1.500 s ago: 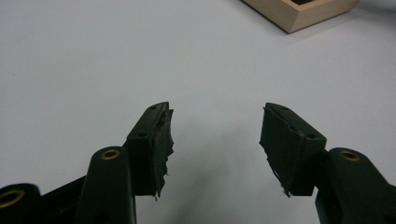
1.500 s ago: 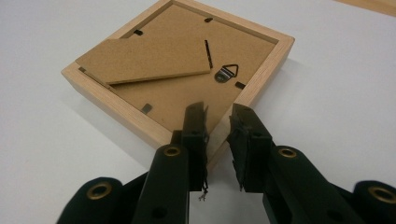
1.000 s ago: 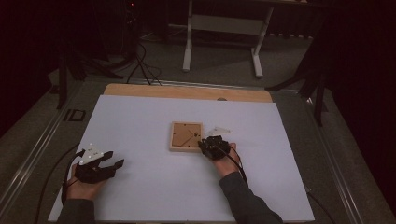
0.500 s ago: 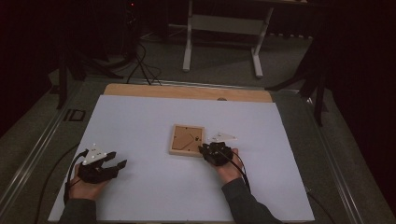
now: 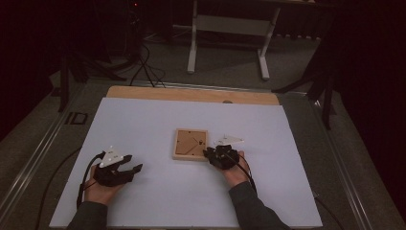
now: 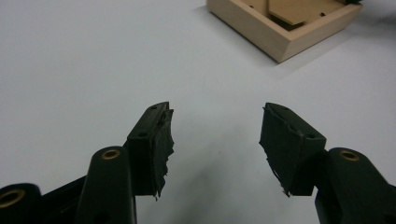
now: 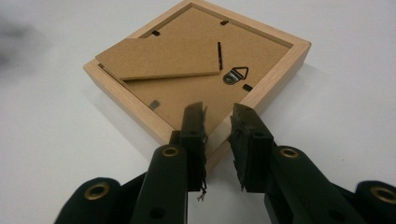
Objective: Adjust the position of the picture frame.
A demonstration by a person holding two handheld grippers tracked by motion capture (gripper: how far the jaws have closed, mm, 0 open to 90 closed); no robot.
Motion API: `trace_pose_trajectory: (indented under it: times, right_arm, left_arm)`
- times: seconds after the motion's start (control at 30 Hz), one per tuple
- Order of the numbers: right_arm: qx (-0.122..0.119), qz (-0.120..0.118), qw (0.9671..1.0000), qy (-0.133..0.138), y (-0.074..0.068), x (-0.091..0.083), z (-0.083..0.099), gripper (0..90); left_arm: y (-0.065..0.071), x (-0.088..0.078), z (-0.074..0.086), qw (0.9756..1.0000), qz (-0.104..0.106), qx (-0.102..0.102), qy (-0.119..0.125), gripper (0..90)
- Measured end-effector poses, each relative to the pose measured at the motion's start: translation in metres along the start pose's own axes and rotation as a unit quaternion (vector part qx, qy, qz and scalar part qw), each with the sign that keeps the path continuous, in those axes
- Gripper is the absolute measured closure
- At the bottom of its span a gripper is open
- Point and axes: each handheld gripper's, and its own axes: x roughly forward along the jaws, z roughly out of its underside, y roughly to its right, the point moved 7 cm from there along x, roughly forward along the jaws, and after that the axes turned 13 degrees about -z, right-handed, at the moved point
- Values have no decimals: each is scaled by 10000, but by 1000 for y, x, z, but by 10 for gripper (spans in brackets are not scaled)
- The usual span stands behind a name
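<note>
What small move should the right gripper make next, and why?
Probably ease the right gripper forward and down onto the frame's near corner: its jaws stand slightly apart over that corner with nothing pinched, and the left gripper waits open, well short.

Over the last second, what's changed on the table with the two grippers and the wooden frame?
The left gripper, jaws open and empty, slid a little toward the middle of the table. The right gripper stayed at the picture frame's near right corner, jaws narrowly apart over its edge. The frame itself lies face down where it was.
</note>
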Motion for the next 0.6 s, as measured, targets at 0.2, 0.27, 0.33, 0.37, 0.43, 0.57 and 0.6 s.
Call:
trace_pose_trajectory:
  times: [0.2,0.27,0.33,0.37,0.43,0.57,0.6]
  right_arm:
    - [17,-48,10000,10,-2,1,0,752]
    - [-7,-70,10000,9,-5,1,1,752]
    - [-22,-101,9999,3,-8,1,1,752]
    - [-22,-111,9999,13,-9,2,2,752]
    - [-42,-127,9999,12,-11,2,2,752]
    - [-64,-174,9998,-5,-14,2,3,752]
    - [-66,-179,9998,-6,-15,2,3,752]
  left_arm:
    - [16,14,-6,9998,134,102,-131,447]
    - [22,18,-11,9997,215,110,-77,454]
    - [28,21,-16,9996,242,132,-43,461]
    - [32,23,-18,9995,271,135,-25,468]
    - [38,26,-21,9993,341,168,-25,490]
    - [49,35,-24,9986,445,276,-69,523]
    - [53,37,-25,9984,482,288,-73,528]
